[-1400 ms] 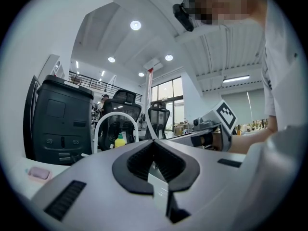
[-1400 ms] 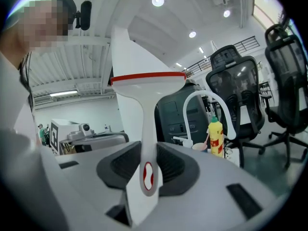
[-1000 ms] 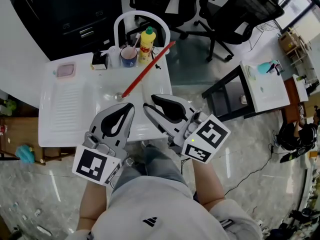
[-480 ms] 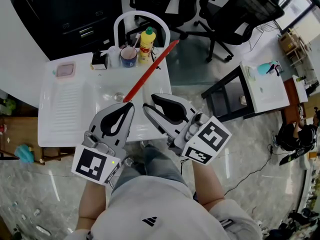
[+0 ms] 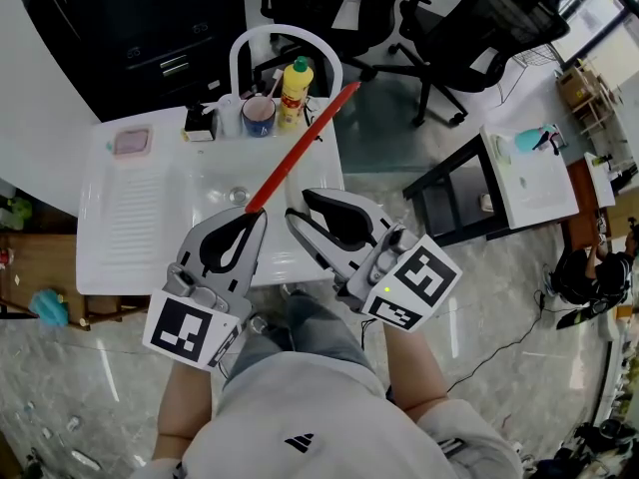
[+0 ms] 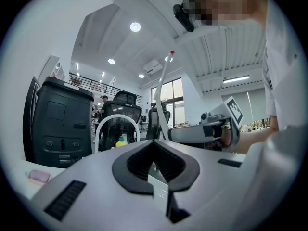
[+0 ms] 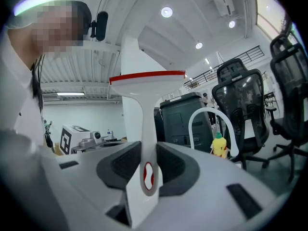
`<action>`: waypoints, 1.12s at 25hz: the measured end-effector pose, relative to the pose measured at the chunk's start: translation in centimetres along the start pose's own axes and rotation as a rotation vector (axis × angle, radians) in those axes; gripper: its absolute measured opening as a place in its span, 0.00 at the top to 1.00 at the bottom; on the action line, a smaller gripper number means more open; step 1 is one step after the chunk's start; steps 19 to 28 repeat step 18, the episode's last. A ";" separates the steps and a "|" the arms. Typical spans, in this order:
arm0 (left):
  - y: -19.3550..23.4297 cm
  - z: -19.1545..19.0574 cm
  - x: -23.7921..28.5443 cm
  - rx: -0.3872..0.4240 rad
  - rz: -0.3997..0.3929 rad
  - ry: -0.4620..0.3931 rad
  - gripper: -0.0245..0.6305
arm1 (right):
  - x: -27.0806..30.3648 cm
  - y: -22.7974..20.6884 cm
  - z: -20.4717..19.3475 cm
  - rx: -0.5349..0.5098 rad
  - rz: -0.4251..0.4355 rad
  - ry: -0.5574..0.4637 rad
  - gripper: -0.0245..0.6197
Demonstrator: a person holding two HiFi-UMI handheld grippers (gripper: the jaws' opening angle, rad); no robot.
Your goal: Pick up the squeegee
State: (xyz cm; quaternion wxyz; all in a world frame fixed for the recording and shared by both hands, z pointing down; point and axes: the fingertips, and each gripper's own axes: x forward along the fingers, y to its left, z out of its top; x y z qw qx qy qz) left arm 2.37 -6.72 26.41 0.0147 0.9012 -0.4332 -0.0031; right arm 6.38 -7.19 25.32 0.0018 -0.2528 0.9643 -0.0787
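Observation:
The squeegee has a white handle and a long red blade that slants up over the sink. My right gripper is shut on its handle; in the right gripper view the white handle stands upright between the pads, with the red blade across the top. My left gripper is just left of it, shut and holding nothing. In the left gripper view the jaws meet with nothing between them, and the squeegee's handle and the right gripper show beyond.
A white sink unit with a drainboard lies below the grippers. Along its back edge stand an arched white faucet, a yellow bottle, a cup and a pink soap dish. Office chairs and a black side table are to the right.
The red blade has shifted very slightly to the right over the sink. Both grippers stay where they were, with the right one still closed on the handle.

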 end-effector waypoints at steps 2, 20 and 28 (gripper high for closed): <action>0.0 0.0 -0.1 -0.001 0.002 -0.001 0.95 | 0.0 0.0 0.0 0.001 -0.001 -0.001 0.79; 0.2 0.3 -0.3 -0.002 0.014 -0.005 0.95 | 0.0 0.1 0.4 -0.014 0.001 -0.001 0.79; 0.2 0.3 -0.3 -0.002 0.014 -0.005 0.95 | 0.0 0.1 0.4 -0.014 0.001 -0.001 0.79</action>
